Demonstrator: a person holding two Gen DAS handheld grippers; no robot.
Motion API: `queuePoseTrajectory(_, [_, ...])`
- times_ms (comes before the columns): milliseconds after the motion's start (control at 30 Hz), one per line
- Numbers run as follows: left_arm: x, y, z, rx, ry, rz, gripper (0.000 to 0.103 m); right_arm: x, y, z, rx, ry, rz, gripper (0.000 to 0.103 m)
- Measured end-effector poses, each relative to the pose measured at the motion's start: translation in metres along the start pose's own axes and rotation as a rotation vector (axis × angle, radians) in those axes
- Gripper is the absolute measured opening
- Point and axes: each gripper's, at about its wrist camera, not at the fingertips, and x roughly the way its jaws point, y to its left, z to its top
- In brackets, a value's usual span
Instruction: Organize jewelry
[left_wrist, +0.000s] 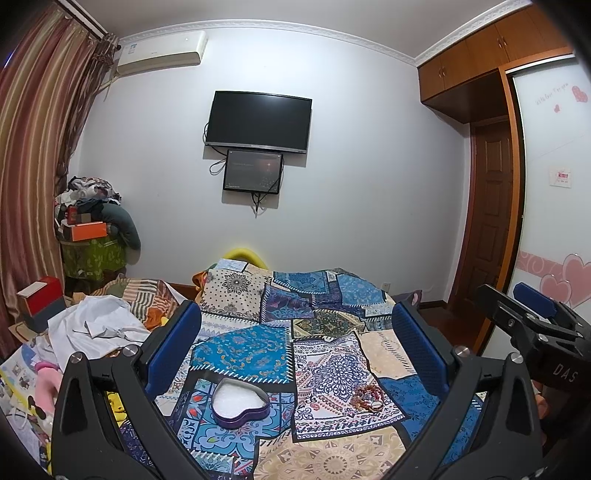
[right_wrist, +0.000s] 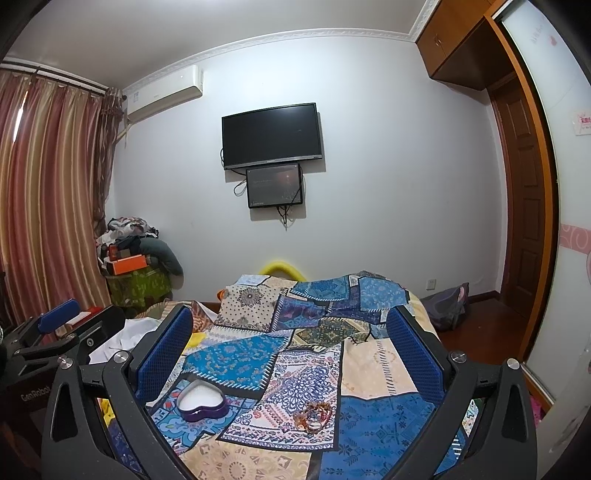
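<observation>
"DAS" on the right gripper (left_wrist: 532, 325); "GenRobot" on the left gripper (right_wrist: 55, 325).

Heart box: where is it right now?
The heart box sits open on the patchwork bedspread, lower centre in both wrist views, with the jewelry pile apart on its right.

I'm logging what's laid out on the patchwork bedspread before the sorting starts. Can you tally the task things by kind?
Purple heart-shaped tin box, open, white lining: 1
Tangled pile of red-brown beaded and gold jewelry: 1 pile, pieces too tangled to count
Total: 2, both on the patchwork bedspread, apart from each other
</observation>
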Motion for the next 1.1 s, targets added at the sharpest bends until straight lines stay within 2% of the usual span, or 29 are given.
queuePoseTrajectory(400, [0.005, -0.002, 0.001, 0.006, 0.019, 0.002, 0.103, 0.005, -0.006, -0.003, 0.005, 0.012, -0.006, 0.103])
queuePoseTrajectory(700, [0.030, -0.004, -0.005, 0.011, 0.072, 0.007, 0.103, 0.017, -0.015, -0.011, 0.010, 0.044, -0.028, 0.103])
queuePoseTrajectory(900, [0.066, -0.007, -0.021, 0.053, 0.182, -0.008, 0.103, 0.032, -0.036, -0.026, 0.004, 0.111, -0.083, 0.103])
queuePoseTrajectory(1100, [0.113, -0.020, -0.059, 0.124, 0.362, -0.042, 0.103, 0.058, -0.068, -0.050, -0.009, 0.240, -0.155, 0.103])
